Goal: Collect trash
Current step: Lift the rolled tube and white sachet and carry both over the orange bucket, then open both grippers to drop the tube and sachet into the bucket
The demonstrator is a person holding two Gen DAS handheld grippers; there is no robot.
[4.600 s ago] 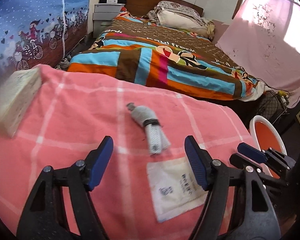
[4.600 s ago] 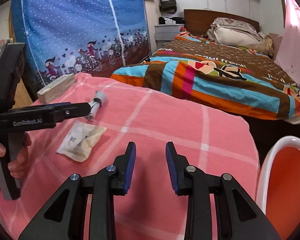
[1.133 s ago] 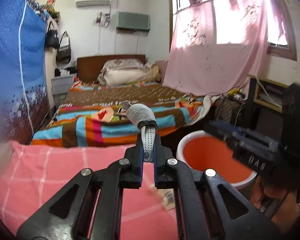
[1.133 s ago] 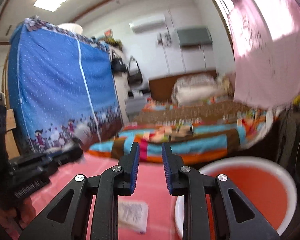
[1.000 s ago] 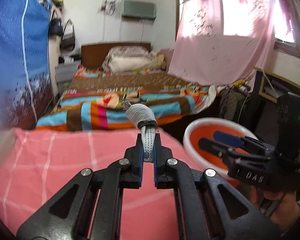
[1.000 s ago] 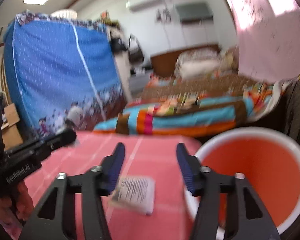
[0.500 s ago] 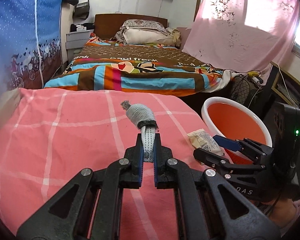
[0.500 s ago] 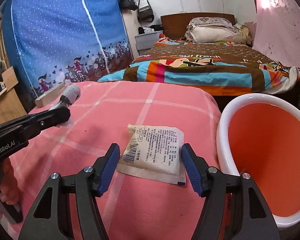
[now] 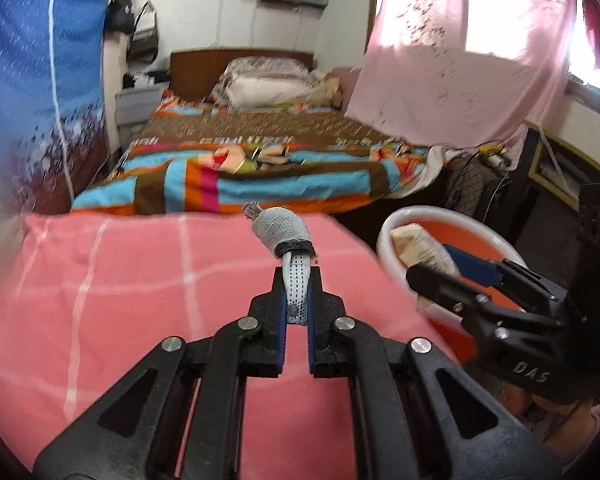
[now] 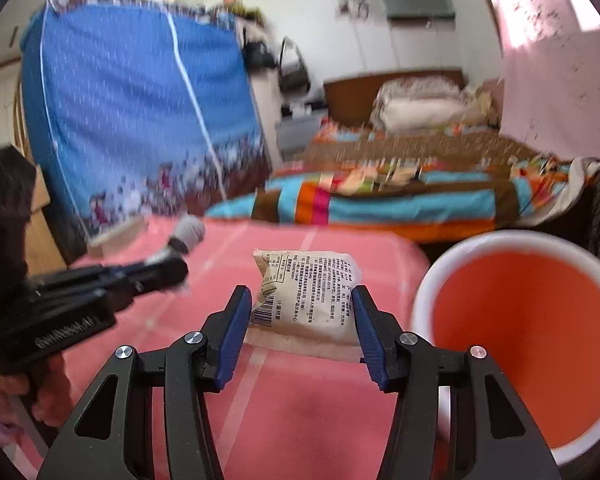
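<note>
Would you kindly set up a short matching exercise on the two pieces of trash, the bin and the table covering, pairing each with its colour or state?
Things:
1. grey rolled bundle
2. printed packet
3. bin
4. tablecloth

States:
A. pink with pale check lines
B. white rim, orange inside
C. clamped in the left gripper
D. between the closing fingers of the right gripper

Pairs: 1-C, 2-D, 3-B, 4-A

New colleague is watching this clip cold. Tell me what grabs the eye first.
The orange bin with its white rim, at the right beside the pink checked table. Next, the left gripper pinching a grey rolled sock, and a printed packet between the closing right gripper.
</note>
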